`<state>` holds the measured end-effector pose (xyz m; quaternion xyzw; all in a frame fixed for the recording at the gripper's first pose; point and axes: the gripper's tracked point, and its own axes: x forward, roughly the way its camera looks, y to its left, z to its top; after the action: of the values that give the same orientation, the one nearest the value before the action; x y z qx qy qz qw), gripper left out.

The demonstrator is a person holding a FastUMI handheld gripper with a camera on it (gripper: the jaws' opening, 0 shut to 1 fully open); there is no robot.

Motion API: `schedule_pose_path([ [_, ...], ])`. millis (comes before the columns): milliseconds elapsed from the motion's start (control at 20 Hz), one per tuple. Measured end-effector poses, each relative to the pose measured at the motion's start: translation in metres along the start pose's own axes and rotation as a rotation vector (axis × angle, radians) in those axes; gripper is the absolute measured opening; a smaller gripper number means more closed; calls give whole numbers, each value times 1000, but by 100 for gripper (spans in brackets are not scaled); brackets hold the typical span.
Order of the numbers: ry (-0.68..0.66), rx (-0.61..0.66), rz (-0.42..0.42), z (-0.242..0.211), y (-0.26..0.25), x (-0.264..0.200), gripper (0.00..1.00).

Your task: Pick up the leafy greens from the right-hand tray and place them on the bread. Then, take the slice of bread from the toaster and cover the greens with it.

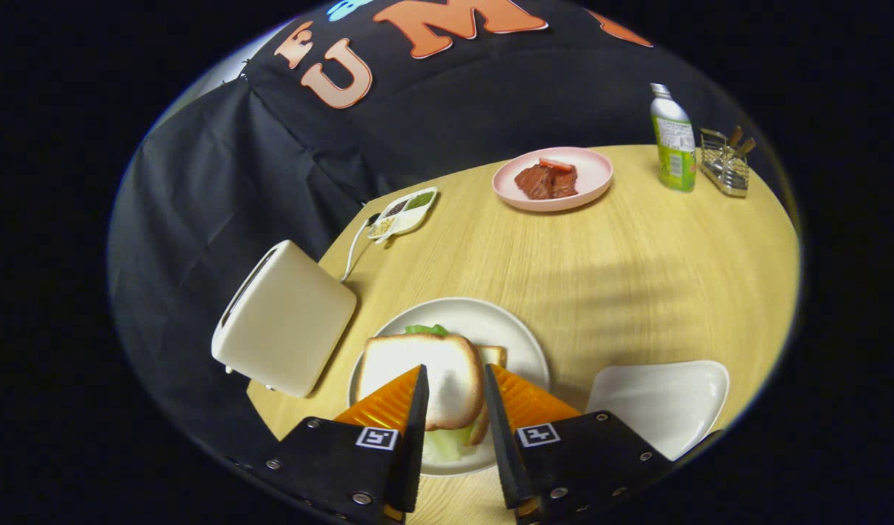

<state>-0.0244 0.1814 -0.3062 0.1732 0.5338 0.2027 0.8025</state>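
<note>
Last step looks done: the top bread slice point(425, 383) covers the greens point(426, 329); the gripper point(453, 386) stands apart, should back away.

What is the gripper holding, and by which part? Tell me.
Nothing, it seems. The gripper hangs with its fingers open above the top bread slice, which lies on the greens on the white plate, a gap on either side.
</note>
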Motion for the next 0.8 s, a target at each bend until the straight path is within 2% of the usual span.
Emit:
schedule_pose_path([
  [300, -196, -79, -55, 42, -8, -32, 61],
  [500, -350, -166, -149, 71, -16, -63, 73],
  [800, -563, -242, -218, 109, -15, -119, 83],
])
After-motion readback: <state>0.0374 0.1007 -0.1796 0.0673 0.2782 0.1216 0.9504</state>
